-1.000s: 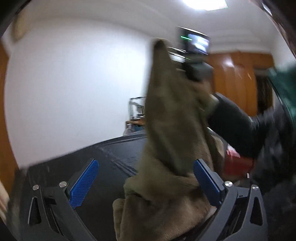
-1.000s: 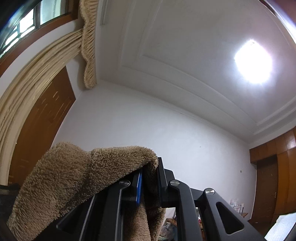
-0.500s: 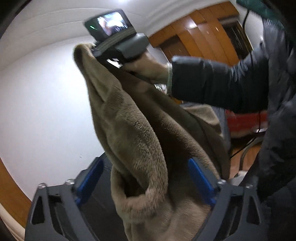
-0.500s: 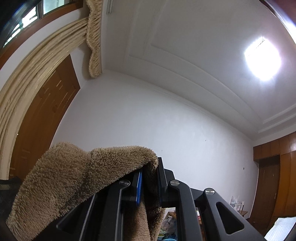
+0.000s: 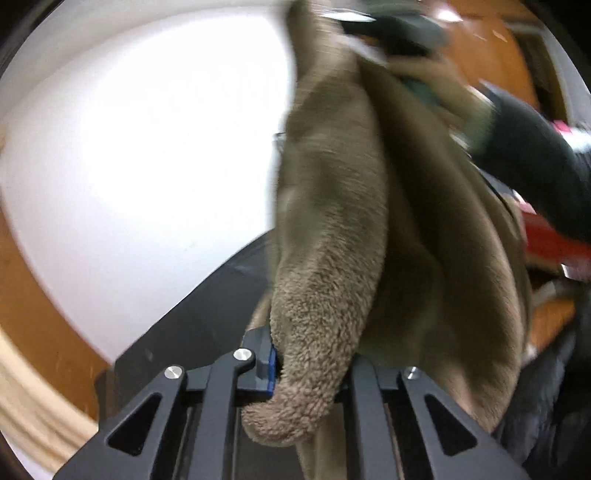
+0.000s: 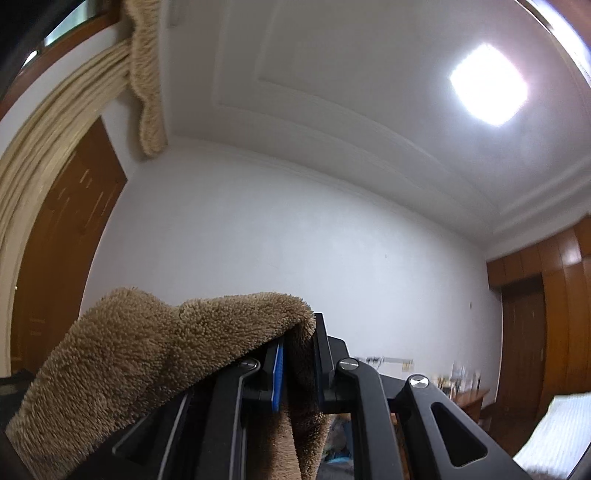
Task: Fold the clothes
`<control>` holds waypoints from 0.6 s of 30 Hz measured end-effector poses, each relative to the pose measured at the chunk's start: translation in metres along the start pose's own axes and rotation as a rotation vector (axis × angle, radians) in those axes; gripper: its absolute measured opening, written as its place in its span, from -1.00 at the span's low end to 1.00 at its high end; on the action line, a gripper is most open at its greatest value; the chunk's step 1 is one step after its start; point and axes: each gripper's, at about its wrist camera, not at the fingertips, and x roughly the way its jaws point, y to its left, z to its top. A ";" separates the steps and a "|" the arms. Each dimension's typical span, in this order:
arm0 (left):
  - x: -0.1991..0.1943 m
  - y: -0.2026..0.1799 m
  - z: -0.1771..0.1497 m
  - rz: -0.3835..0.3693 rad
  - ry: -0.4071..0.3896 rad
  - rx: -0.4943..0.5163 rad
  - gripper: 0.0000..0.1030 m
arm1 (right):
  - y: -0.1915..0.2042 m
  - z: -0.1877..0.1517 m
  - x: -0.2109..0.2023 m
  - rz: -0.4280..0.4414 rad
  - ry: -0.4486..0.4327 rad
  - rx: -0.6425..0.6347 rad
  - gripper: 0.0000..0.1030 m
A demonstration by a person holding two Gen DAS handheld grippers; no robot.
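A brown fleece garment point(image 5: 332, 221) hangs in the air between both grippers. My left gripper point(image 5: 308, 363) is shut on a thick lower fold of it; the blue pad point(image 5: 271, 369) presses its left side. The garment rises to the top of the left wrist view, where the other hand-held gripper point(image 5: 399, 26) holds its upper end, blurred. In the right wrist view my right gripper point(image 6: 297, 363) is shut on the garment point(image 6: 155, 354), which drapes over the left finger and hangs down between the jaws. This gripper points up at the ceiling.
A dark table surface point(image 5: 207, 314) lies below the garment. The person's dark sleeve point(image 5: 535, 147) reaches in from the right, with a red object point(image 5: 550, 240) behind it. White wall, wooden doors point(image 6: 59, 251), a ceiling light point(image 6: 487, 85) and a white cloth point(image 6: 554, 435) surround.
My left gripper was open around the hanging garment and has closed on its lower fold. The right gripper keeps its hold and has tilted slightly.
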 end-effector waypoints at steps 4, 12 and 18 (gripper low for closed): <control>-0.018 0.040 0.019 0.031 -0.057 -0.225 -0.79 | -0.015 -0.002 0.003 -0.011 0.025 0.031 -0.74; -0.111 0.094 0.060 0.029 -0.362 -0.589 -0.80 | -0.046 0.034 -0.029 -0.048 -0.078 0.073 -0.74; -0.201 0.074 0.092 0.088 -0.556 -0.587 -0.80 | -0.069 0.086 -0.068 -0.085 -0.213 0.106 -0.74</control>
